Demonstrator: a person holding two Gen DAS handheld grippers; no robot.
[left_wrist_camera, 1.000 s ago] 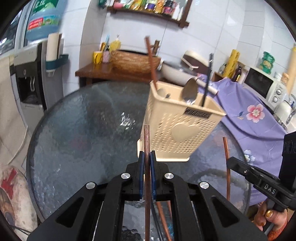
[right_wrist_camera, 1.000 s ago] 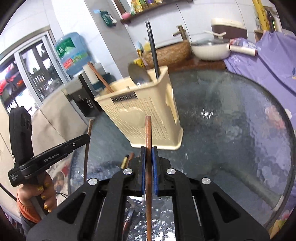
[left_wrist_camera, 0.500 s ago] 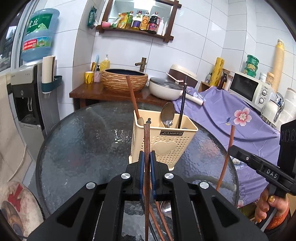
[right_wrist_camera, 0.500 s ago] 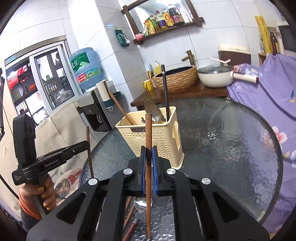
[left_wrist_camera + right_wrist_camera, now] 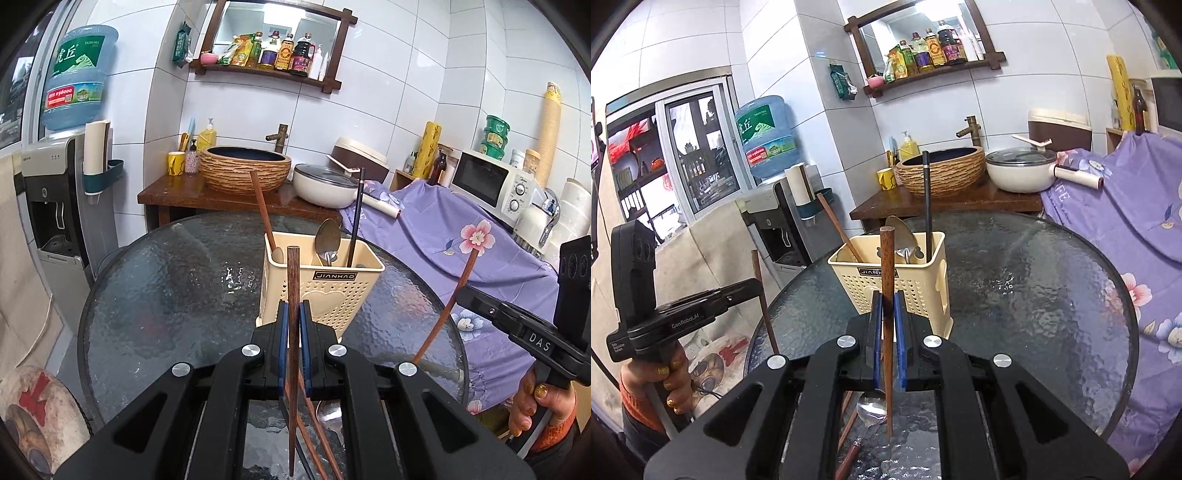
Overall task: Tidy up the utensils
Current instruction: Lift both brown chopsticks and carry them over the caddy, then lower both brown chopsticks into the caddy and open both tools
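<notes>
1. Chopstick [image 5: 293, 295] upright, clamped between the nearly closed blue pads of the left gripper [image 5: 291, 325]. Caddy [image 5: 321, 284] stands on the glass table [image 5: 166, 295] just beyond the fingertips, holding a spoon [image 5: 328, 236], a black chopstick [image 5: 355, 218] and a wooden handle [image 5: 262, 210]. Right gripper [image 5: 509, 317] off to the right.
2. Second chopstick [image 5: 886, 295] upright, pinched by the right gripper [image 5: 886, 328]. Caddy [image 5: 905, 284] straight ahead. Loose spoon [image 5: 871, 404] on the table [image 5: 1034, 295] beneath the jaws. Left gripper [image 5: 701, 302] to the left.

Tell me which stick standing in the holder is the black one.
The thin black chopstick at the right end of the cream holder, nearly upright. The brown chopstick at the left end leans away; a metal spoon stands between.
</notes>
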